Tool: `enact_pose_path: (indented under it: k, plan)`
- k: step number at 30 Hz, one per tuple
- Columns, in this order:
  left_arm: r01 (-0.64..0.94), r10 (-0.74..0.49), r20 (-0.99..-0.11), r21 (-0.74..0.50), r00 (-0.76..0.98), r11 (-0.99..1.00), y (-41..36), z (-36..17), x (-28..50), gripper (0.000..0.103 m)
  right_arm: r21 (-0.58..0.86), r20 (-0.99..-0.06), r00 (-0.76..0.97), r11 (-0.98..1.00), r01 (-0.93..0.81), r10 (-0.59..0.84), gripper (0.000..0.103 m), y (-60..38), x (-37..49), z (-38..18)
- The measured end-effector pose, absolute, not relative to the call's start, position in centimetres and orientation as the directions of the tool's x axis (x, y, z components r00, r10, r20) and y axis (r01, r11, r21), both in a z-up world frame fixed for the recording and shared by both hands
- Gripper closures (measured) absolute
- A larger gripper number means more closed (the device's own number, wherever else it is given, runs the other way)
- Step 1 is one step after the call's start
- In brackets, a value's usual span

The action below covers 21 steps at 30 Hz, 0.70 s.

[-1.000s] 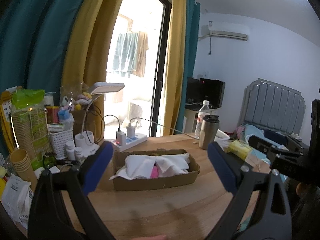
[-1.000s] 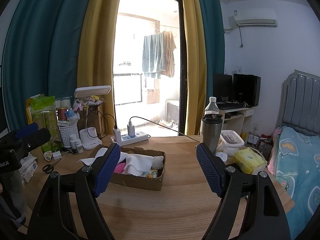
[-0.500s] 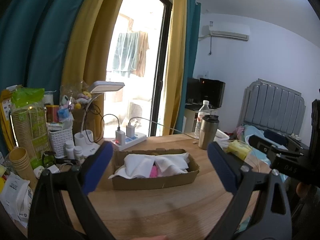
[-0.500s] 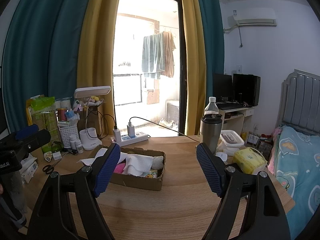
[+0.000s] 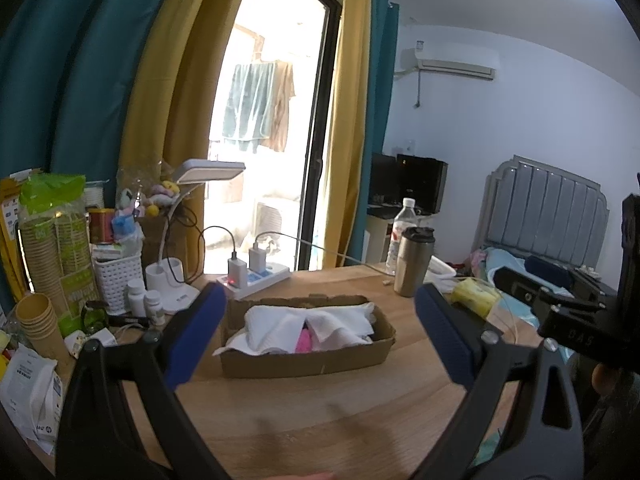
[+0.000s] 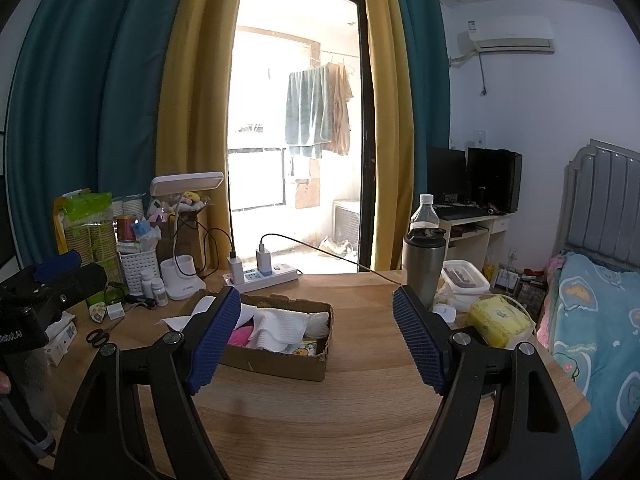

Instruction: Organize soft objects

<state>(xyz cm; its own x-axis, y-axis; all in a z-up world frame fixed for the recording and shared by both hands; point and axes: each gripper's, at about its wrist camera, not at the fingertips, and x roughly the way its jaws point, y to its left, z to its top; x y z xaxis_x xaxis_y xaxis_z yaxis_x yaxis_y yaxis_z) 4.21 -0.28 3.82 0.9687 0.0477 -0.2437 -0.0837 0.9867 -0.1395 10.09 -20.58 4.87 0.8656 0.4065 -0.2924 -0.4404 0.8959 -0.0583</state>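
Steel tumbler, water bottle, power strip, desk lamp, scissors

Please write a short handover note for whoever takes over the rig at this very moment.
Left tongs: open, empty, held above the wooden table, facing the cardboard box.
Right tongs: open, empty, beside them, facing the same box.
The box sits mid-table and holds white cloths, a pink item between them and a small printed pack at one end. One white cloth hangs over the box's edge.
Done: nothing visibly sorted.
Left: probably start on the soft items in the box.
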Motion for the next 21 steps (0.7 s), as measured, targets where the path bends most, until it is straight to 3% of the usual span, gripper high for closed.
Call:
enact_pose_path:
  k: [17, 21]
  plan:
    - [-0.06, 0.018, -0.267, -0.148, 0.963, 0.987, -0.6, 3.2, 5.0, 0.006, -0.064, -0.302, 0.865, 0.897, -0.438, 0.401, 0.022, -20.6, 10.5, 4.9]
    - [-0.034, -0.026, -0.318, -0.18, 0.948, 0.983, -0.2, 1.7, 6.5, 0.006, -0.076, -0.36, 0.852, 0.898, -0.433, 0.38, 0.021, -20.4, 11.9, 3.8]
